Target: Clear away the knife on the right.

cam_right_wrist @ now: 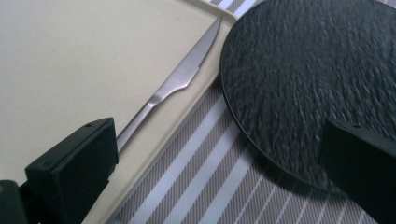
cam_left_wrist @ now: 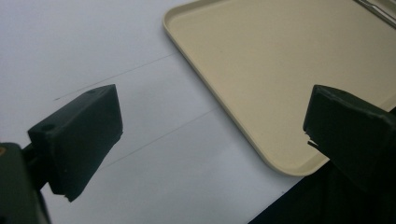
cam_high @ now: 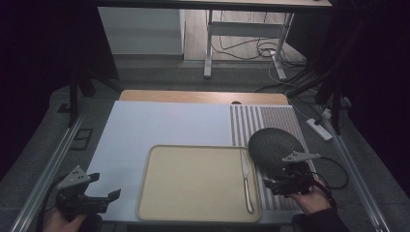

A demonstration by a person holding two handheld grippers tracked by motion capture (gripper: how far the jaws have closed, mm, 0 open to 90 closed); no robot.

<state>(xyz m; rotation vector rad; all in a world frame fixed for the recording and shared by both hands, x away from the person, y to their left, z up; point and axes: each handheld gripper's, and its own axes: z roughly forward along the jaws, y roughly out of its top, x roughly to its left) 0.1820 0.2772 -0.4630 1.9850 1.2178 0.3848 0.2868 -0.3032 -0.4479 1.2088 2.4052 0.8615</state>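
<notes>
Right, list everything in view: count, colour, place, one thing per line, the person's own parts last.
Tray: one, beige, near middle of the table, holding just a knife.
Knife: one, silver, lying along the tray's right edge, serrated tip pointing away from the person.
Plate: one, black and textured, on the striped placemat, right of the tray.
Striped placemat: one, grey and white, right part of the table.
White mat: one, left and middle of the table, under the tray.
Table: one, wooden edge showing at the far side.
Cables: several, dark, on the floor beyond.
Left gripper: one, black, near left corner, jaws open, nothing between.
Right gripper: one, black, beside the plate's near edge, jaws open, nothing between.
</notes>
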